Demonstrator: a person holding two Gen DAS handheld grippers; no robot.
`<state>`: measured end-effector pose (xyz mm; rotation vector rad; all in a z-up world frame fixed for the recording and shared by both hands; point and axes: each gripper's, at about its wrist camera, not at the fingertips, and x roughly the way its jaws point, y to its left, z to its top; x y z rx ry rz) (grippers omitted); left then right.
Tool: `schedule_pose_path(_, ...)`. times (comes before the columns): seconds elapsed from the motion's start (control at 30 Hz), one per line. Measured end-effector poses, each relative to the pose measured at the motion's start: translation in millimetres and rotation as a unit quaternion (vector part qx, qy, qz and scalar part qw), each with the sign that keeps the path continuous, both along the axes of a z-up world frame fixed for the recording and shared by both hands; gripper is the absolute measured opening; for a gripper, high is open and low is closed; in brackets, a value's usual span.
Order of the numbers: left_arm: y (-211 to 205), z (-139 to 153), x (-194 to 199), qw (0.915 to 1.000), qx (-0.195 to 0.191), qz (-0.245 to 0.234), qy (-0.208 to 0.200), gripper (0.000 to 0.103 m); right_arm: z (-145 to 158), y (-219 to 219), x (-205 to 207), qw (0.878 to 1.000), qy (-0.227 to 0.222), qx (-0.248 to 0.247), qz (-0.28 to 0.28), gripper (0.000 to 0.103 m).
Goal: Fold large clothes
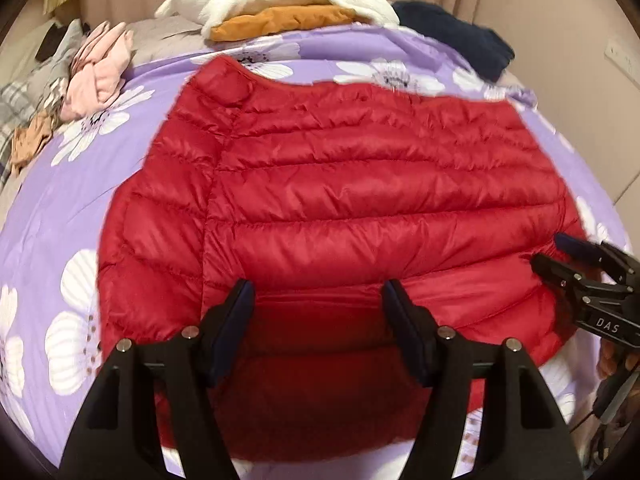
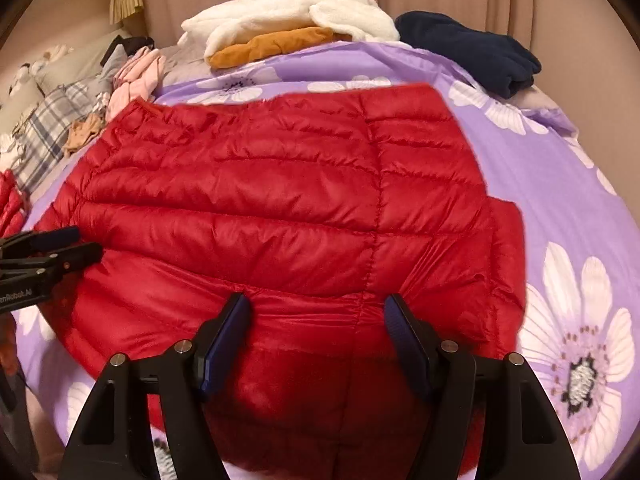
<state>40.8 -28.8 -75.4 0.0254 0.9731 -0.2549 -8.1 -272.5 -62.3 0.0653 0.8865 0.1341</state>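
1. The red puffer jacket (image 1: 352,200) lies flat on the purple flowered bedspread (image 1: 52,216), sleeves already tucked in so it forms a broad block. I judge it is laid this way so the next fold can run across its width.

2. My left gripper (image 1: 318,320) hangs over the jacket's near edge with its jaws standing partly apart. Red fabric fills the gap, and the padding bunches up between the tips. I cannot tell whether the pads are actually pressing on it.

3. My right gripper (image 2: 318,328) sits likewise over the near edge, further along, with a similar gap between its jaws. The fabric puckers just ahead of its fingertips (image 2: 236,312). Again, whether it has a real hold I cannot tell.

4. I read the two grippers as placed side by side along one hem so the edge can be lifted evenly, without the slippery shell twisting.

5. The left view shows the folded-in sleeve on the jacket's left side and a pink garment (image 1: 100,76) beyond it.

6. The right view shows the jacket's other side, where a folded flap juts out, and a plaid cloth (image 2: 44,136) the left view barely catches.

7. Both views show the white fleece (image 2: 288,16) stacked on an orange garment (image 2: 276,50) and a navy garment (image 2: 472,48) at the far edge, seemingly finished pieces kept clear.
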Motion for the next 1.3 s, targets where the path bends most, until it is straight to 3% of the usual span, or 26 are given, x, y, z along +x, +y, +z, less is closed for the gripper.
schedule_pose_path(0.13,24.5,22.1,-21.1,0.9992,-0.027,0.019,-0.020,0.067,22.1,-2.0,-19.6,0.999,-0.040,0.019,0.011,0.070)
schedule_pose_path(0.3,64.3,36.9,-34.6,0.9957,-0.031,0.075,-0.043,0.068,47.5,12.1,-26.2,0.995,-0.087,0.035,0.033,0.069)
schedule_pose_path(0.37,84.2,32.8,-36.2,0.9927,-0.049,0.106,-0.031,0.069,53.1,22.1,-24.1,0.993,-0.101,0.043,0.045,0.069)
schedule_pose_path(0.43,98.9,25.4,-36.3,0.9890,-0.079,0.125,-0.010,0.069,55.3,31.9,-15.7,0.991,-0.106,0.050,0.059,0.061)
schedule_pose_path(0.5,111.3,15.5,-35.4,0.9823,-0.122,0.141,0.016,0.073,52.8,44.5,-5.2,0.991,-0.102,0.051,0.067,0.052)
schedule_pose_path(0.6,129.2,-0.8,-34.8,0.9601,-0.221,0.164,0.052,0.081,47.9,58.5,8.3,0.991,-0.098,0.053,0.069,0.042)
schedule_pose_path(0.67,133.8,-9.6,-33.3,0.9477,-0.258,0.177,0.065,0.082,44.3,65.6,16.3,0.991,-0.097,0.064,0.068,0.039)
schedule_pose_path(0.93,125.1,-40.6,-21.1,0.9264,-0.313,0.177,0.111,0.084,-6.3,79.2,44.3,0.997,-0.031,0.054,0.050,0.033)
schedule_pose_path(1.17,116.8,-42.6,-4.1,0.9251,-0.322,0.168,0.110,0.087,-12.7,82.6,47.8,0.998,-0.011,0.032,0.057,0.033)
schedule_pose_path(1.3,116.3,-43.0,0.7,0.9275,-0.316,0.165,0.112,0.087,6.7,82.1,37.0,0.998,-0.007,0.036,0.059,0.033)
